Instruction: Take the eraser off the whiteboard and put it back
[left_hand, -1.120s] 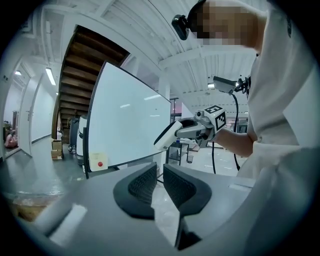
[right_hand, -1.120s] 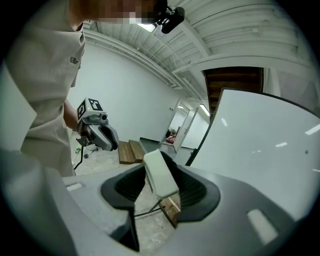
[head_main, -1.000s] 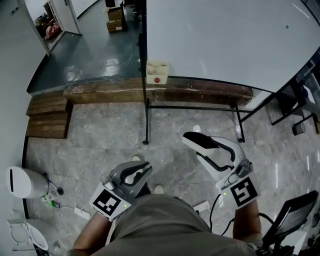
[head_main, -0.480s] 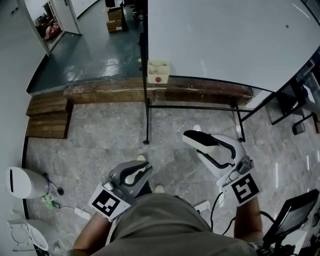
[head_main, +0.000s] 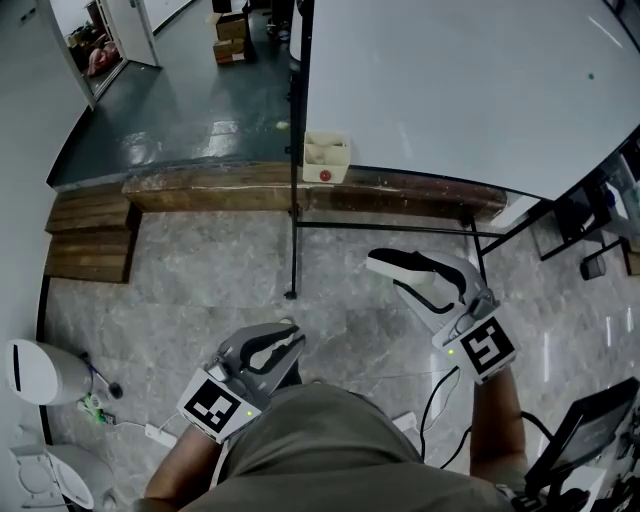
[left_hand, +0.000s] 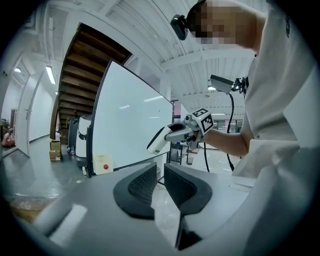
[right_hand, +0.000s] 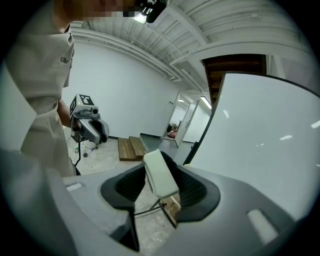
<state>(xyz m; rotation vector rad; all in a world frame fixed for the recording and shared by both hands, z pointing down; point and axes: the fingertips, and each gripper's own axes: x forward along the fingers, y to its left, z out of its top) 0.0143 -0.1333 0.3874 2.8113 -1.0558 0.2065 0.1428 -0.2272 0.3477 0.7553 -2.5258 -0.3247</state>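
Fingers (right_hand: 127, 187) of the right gripper (right_hand: 160, 172) clamp the white eraser (right_hand: 162, 182), just short of the whiteboard (right_hand: 260, 130); the left gripper (left_hand: 161, 172) is nearly closed, empty. The eraser sits tilted, so it could meet the whiteboard edge-first and drop

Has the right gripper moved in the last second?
Yes. The right gripper, shut on the eraser, has moved up the head view, closer to the whiteboard.
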